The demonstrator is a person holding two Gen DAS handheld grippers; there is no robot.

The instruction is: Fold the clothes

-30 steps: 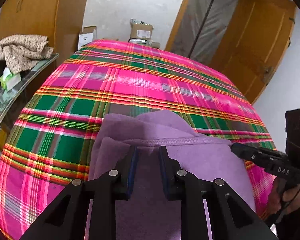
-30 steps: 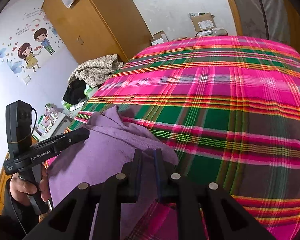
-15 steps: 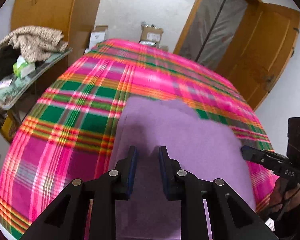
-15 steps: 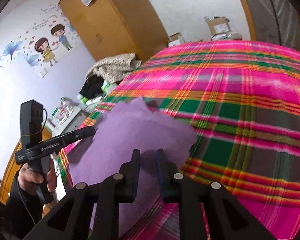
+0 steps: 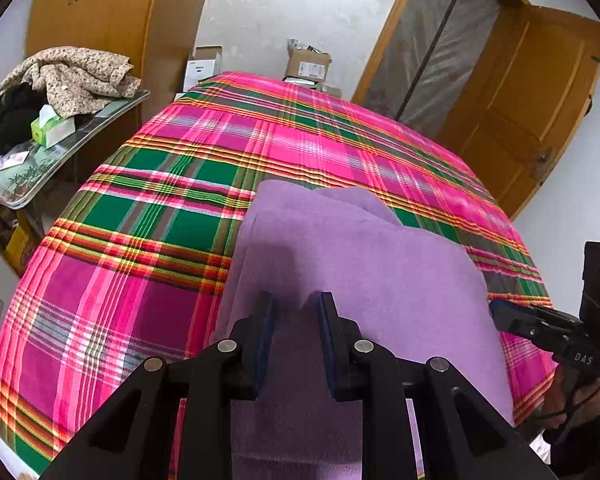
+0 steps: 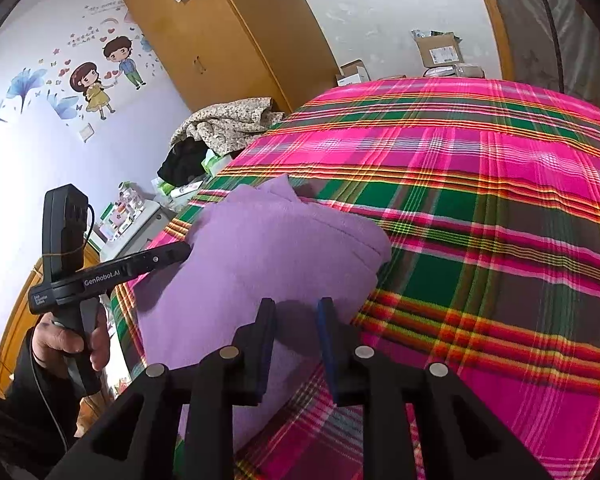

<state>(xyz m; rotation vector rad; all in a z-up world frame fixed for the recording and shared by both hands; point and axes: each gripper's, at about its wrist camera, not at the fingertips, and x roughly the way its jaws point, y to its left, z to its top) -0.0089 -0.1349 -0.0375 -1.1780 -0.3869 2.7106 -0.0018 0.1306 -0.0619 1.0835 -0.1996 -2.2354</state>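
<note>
On the plaid bedspread (image 5: 172, 216) we had 1 purple garment (image 5: 360, 264), folded, near the front edge. We held 2 grippers: left gripper (image 5: 294, 312) and right gripper (image 6: 296, 314), each w/ fingers narrowly parted over the fabric, gripping nothing.

Your left gripper's black fingers (image 5: 260, 332) cover the near edge of the soft purple fleece garment (image 5: 352, 264); whether cloth sits between them, you can't tell. Same on the right.
</note>
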